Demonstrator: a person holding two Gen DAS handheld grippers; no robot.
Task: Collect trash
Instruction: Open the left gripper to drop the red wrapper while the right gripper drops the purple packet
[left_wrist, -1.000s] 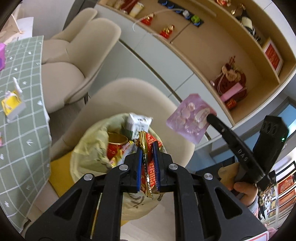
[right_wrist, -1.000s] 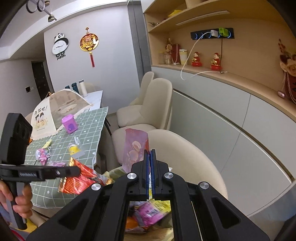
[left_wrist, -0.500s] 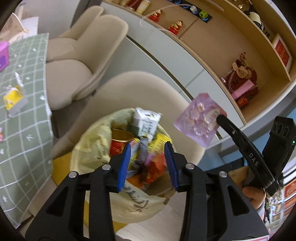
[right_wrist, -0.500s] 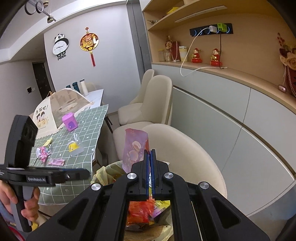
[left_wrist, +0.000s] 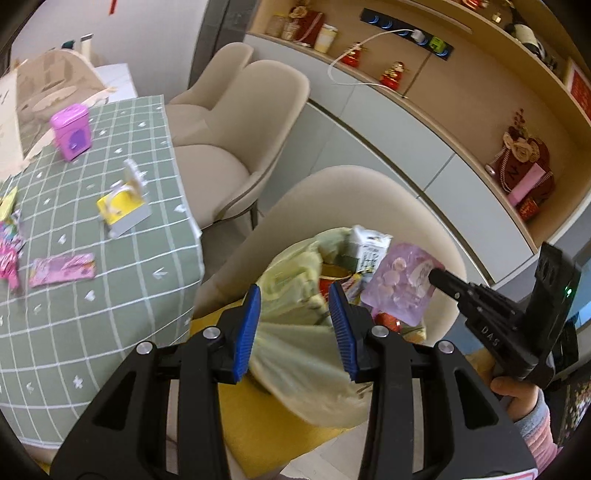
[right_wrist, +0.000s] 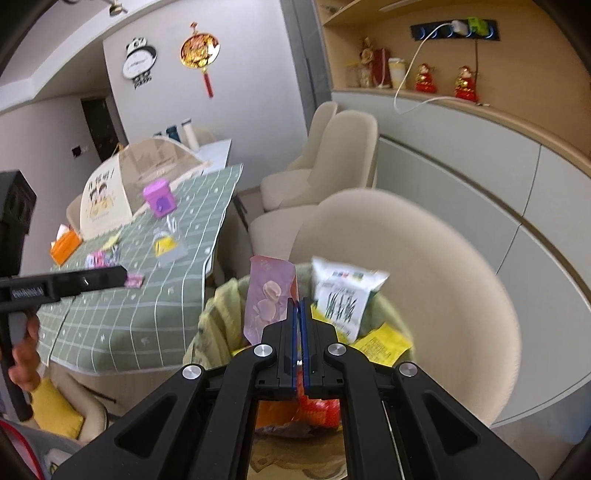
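Observation:
A pale yellow trash bag (left_wrist: 295, 354) full of wrappers sits on a beige chair (left_wrist: 343, 199); it also shows in the right wrist view (right_wrist: 218, 306). My left gripper (left_wrist: 295, 317) is open and empty just above the bag's near side. My right gripper (right_wrist: 297, 325) is shut on a pink snack wrapper (right_wrist: 267, 299) and holds it over the bag's mouth; the wrapper also shows in the left wrist view (left_wrist: 402, 284). A white-green packet (right_wrist: 343, 299) stands in the bag.
A green checked table (left_wrist: 74, 258) at the left carries a yellow carton (left_wrist: 123, 208), a purple box (left_wrist: 72, 131) and pink wrappers (left_wrist: 61, 269). A second beige chair (left_wrist: 236, 122) stands behind. Cabinets and shelves (left_wrist: 424, 110) line the right wall.
My left gripper opened and let a red-gold wrapper drop into the bag, then swung left toward the table. My right gripper lowered the pink wrapper toward the bag's mouth.

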